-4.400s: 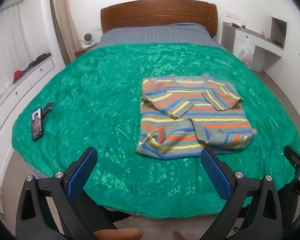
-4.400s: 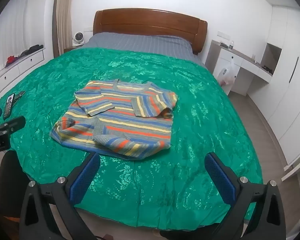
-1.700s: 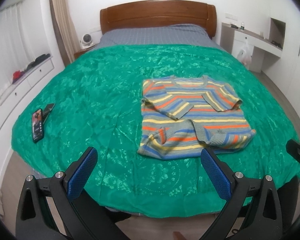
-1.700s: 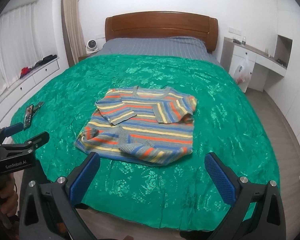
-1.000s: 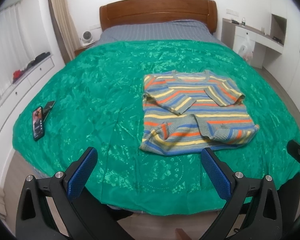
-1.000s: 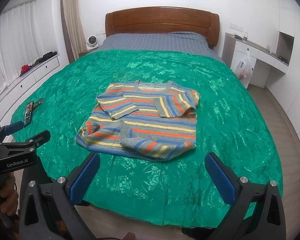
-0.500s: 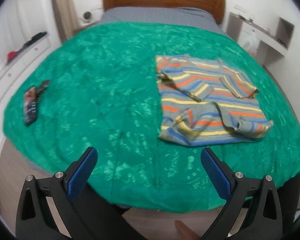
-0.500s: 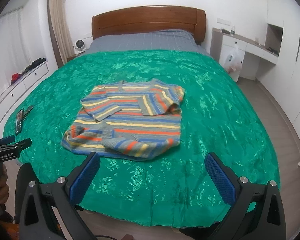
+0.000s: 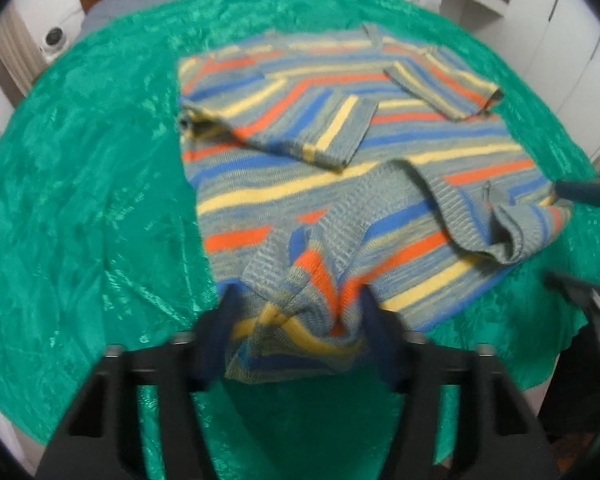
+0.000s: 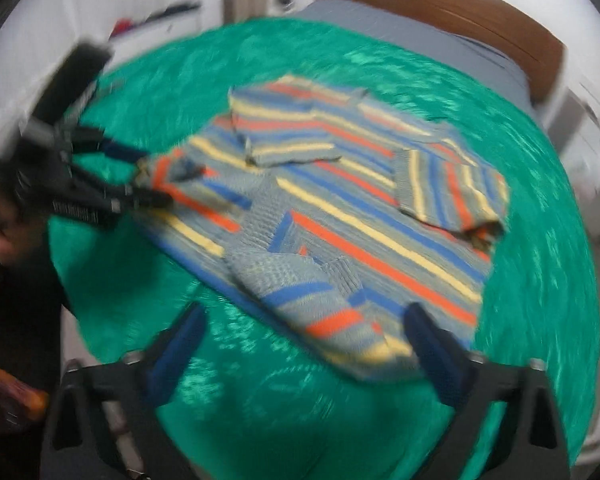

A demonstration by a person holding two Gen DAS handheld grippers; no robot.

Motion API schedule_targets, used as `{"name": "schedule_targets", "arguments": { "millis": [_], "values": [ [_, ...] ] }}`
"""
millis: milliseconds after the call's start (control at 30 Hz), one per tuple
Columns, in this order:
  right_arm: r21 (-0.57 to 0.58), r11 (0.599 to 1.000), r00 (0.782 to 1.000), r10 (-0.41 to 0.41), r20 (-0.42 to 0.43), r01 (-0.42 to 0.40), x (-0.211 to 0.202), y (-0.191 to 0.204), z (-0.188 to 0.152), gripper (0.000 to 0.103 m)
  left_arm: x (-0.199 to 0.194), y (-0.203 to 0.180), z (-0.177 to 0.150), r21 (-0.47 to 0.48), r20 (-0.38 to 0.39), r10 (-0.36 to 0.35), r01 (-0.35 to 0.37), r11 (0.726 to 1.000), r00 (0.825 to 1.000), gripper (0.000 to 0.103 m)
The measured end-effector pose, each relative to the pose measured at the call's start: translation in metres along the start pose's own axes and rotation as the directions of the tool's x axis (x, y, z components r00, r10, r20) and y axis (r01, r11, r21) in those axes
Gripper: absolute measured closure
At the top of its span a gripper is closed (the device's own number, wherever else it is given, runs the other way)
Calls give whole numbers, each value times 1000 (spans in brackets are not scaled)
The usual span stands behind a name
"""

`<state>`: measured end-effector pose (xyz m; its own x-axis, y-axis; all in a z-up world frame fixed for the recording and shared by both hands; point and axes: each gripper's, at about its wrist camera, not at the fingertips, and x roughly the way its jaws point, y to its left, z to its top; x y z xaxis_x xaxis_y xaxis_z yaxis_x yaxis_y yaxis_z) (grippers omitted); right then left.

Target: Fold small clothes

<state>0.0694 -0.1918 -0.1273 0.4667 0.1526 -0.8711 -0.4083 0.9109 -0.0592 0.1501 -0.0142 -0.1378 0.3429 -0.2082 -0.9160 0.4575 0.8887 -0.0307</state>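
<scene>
Closing my left gripper (image 9: 296, 312) on the near hem corner of the striped knitted sweater (image 9: 352, 152), I had bunched a wad of grey, orange, yellow and blue fabric between its blue pads; the jaws had just been narrowing and the knit looked pinched, though blur softened the edges. My right gripper (image 10: 306, 344) had also just been closing, yet its pads stood clear on either side of the opposite hem corner, not pressing it.

The sweater lay flat on the shiny green patterned bedspread (image 9: 80, 184), towards my edge of the bed, with both sleeves already folded across the chest. To do this step well, I judged, I needed both corners caught through every layer before lifting, then to carry the hem evenly up to the neckline so the sleeves stayed tucked. A shallow pinch on loose knit could slip, and the slick cover might let the whole garment slide.

Counting: one sweater, two folded sleeves, two grippers, one bedspread, one brown wooden headboard (image 10: 440, 4).
</scene>
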Motion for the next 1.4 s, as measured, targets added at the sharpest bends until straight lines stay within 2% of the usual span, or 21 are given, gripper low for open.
{"name": "schedule_targets", "arguments": {
  "millis": [33,67,200,333,400,500,600,633,667,700,733,767,800,933,1033,1067,1133,1200,1233,1267,1400],
  "values": [
    [7,1000,1000,17,-18,-17,6,-2,-1,72,-1,0,-2,3,3,-19,19,1000,1000,78],
    [26,999,999,32,-24,-31,7,-5,-4,97,-5,-1,-5,12,16,-43,43,999,999,92],
    [43,998,998,40,45,-42,-34,-9,-25,98,-45,-21,-34,150,153,-46,22,988,987,93],
    [-33,999,997,-4,82,7,-80,4,-65,98,-84,-28,-80,263,236,-66,2,965,969,93],
    [-84,995,998,-58,37,61,-84,12,-94,98,-90,-28,-109,304,214,-55,-13,953,975,92],
    [-71,996,990,-68,-122,59,-67,8,-140,98,-80,-16,-141,313,110,6,-40,949,994,91],
    [22,999,973,-41,-226,47,-56,-9,-169,96,-69,2,-160,272,31,96,-101,957,995,90],
    [58,997,971,-42,-235,57,-56,-15,-172,89,-69,9,-163,234,16,98,-99,967,995,89],
    [91,994,972,-40,-231,62,-57,-20,-172,74,-69,16,-162,182,5,85,-84,980,996,81],
    [138,988,977,-37,-209,67,-61,-27,-168,65,-70,24,-158,97,3,48,-48,994,999,66],
    [177,982,984,-41,-173,72,-63,-34,-156,48,-70,28,-153,43,10,23,-23,999,1000,56],
    [216,974,991,-36,-127,63,-67,-37,-147,40,-69,27,-150,8,23,8,-8,1000,1000,39],
    [241,969,995,-27,-97,50,-69,-39,-141,39,-67,27,-145,-32,38,2,-1,999,999,31],
    [451,890,998,55,30,-62,-56,-56,-91,37,-36,8,-129,-67,-41,85,-87,994,996,31],
    [588,800,993,78,93,-118,-33,-62,-68,37,-15,-4,-134,-58,-116,123,-131,990,986,40],
    [630,769,994,72,85,-110,-21,-64,-63,37,-10,-6,-134,-60,-134,120,-129,990,984,49],
    [658,750,998,61,33,-67,-2,-60,-58,37,-5,-7,-137,-74,-148,110,-122,990,983,61],
    [646,763,997,68,-32,-31,12,-58,-65,57,-7,-5,-139,-88,-149,96,-110,990,984,92],
    [639,769,996,77,-48,-28,11,-59,-74,88,-8,-3,-141,-94,-148,95,-110,989,984,93],
    [637,770,994,82,-66,-22,7,-61,-87,97,-11,0,-144,-105,-140,84,-100,989,987,97],
    [681,732,993,52,-104,33,-23,-83,-135,101,-23,21,-151,-164,-124,49,-69,984,991,102]
  ]
}}
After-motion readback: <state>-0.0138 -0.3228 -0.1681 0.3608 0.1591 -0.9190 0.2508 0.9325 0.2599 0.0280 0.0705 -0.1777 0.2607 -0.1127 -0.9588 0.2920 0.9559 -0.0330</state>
